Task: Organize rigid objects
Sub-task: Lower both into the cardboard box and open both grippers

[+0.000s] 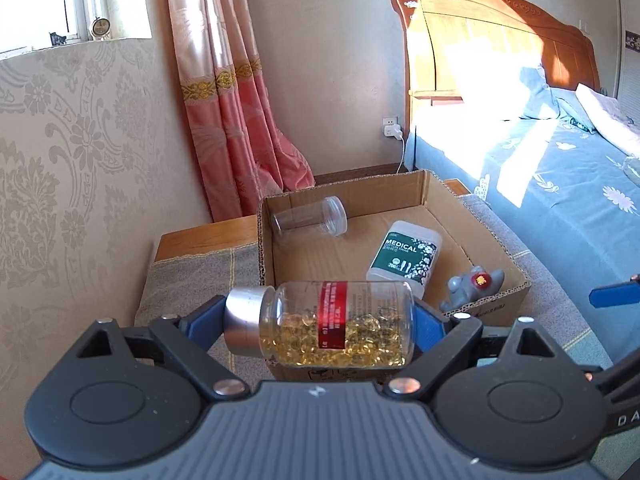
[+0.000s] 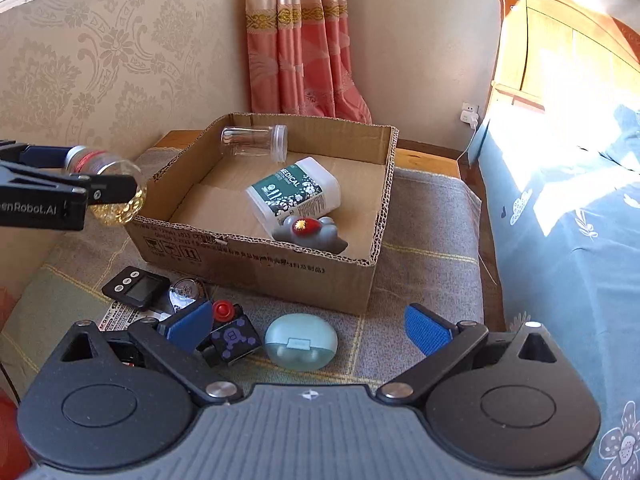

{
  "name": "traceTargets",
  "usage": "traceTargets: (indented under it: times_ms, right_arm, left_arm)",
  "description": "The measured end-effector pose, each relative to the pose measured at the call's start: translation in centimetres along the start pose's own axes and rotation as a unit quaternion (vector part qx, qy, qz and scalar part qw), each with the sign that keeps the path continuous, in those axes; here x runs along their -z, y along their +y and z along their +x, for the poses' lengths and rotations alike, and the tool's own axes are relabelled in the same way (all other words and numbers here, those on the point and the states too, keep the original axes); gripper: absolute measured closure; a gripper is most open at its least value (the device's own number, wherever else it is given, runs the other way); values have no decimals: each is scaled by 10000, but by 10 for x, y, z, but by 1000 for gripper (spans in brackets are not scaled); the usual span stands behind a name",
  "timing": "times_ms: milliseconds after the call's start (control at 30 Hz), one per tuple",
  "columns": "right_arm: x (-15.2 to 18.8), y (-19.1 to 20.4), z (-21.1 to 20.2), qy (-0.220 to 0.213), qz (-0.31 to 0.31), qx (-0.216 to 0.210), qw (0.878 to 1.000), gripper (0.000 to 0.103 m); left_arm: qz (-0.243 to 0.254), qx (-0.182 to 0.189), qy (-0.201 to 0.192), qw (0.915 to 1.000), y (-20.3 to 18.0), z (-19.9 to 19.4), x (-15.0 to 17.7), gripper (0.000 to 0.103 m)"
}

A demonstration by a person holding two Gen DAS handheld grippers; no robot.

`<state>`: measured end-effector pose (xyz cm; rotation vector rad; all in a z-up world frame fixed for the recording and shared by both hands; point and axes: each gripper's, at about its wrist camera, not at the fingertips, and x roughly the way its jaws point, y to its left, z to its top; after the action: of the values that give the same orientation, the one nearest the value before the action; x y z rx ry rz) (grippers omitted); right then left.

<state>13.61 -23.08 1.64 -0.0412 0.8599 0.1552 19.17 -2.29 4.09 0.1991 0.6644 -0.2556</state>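
Observation:
My left gripper (image 1: 320, 320) is shut on a clear capsule bottle (image 1: 340, 324) with a silver cap and red label, held sideways above the near left edge of the cardboard box (image 1: 492, 300). The bottle shows in the right wrist view (image 2: 116, 196) left of the box (image 2: 256, 268). In the box lie a clear plastic jar (image 2: 256, 142), a white and green MEDICAL container (image 2: 296, 192) and a grey toy (image 2: 312, 232). My right gripper (image 2: 308, 330) is open above a light blue earbud case (image 2: 301, 342) on the blanket.
On the blanket in front of the box lie a black timer (image 2: 138, 286), a dark cube with a red button (image 2: 232, 334) and a blister pack (image 2: 184, 292). A bed (image 2: 568, 220) stands at the right. A curtain (image 2: 300, 40) and wall stand behind.

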Motion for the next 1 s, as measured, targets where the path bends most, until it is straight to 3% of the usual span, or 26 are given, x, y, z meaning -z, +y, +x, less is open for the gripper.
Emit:
traceTargets:
  times_ms: [233, 433, 600, 1000]
  right_arm:
    - [14, -1, -8, -23, 72, 197, 9998, 0]
    - [15, -13, -8, -1, 262, 248, 9994, 0]
    - [16, -19, -5, 45, 388, 241, 9989, 0]
    - [18, -16, -1, 39, 431, 224, 9988, 0]
  left_arm:
    - [60, 46, 174, 9998, -5, 47, -31, 11]
    - [-55, -84, 431, 9990, -4, 91, -49, 11]
    - [-128, -333, 403, 9986, -3, 116, -60, 10]
    - [-57, -202, 105, 9997, 1, 59, -35, 3]
